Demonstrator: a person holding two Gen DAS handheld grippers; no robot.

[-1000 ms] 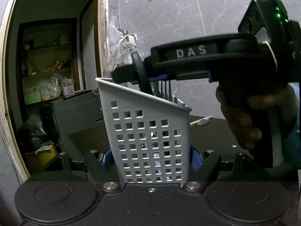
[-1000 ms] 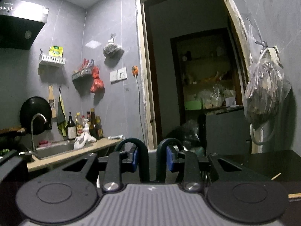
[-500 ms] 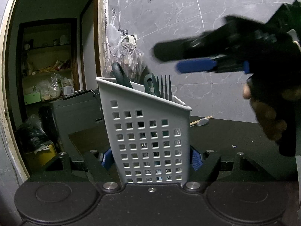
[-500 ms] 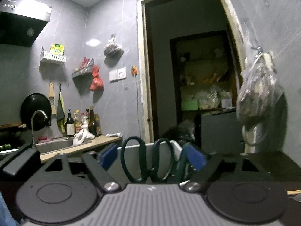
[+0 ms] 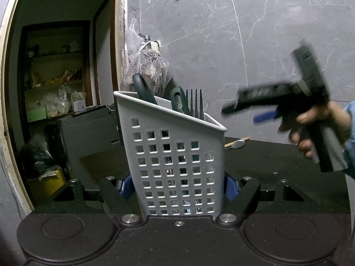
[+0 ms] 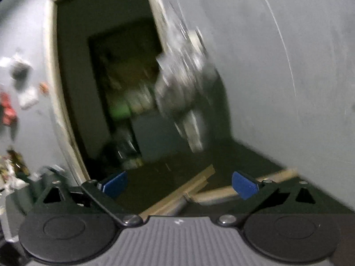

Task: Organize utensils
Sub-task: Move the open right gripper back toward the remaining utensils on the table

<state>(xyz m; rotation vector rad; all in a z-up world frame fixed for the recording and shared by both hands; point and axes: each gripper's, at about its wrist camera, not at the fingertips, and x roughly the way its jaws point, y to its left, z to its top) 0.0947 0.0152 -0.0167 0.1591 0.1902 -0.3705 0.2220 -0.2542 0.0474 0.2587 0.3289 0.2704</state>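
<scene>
The left tool (image 5: 178, 186) clenches the white utensil holder (image 5: 175, 155); the right tool (image 6: 178, 182), jaws just opened, holds nothing.

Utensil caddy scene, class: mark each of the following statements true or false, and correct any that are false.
1. The left tongs are clamped on the white perforated caddy. True.
2. The right tongs grip the scissors. False: their pads stand wide apart with nothing between them, having just been opening; the scissors sit in the caddy.
3. A fork stands tines up in the caddy. True.
4. The caddy lies on its side. False: it stands upright on the dark table.
5. A spoon lies on the table behind the caddy. True.
</scene>
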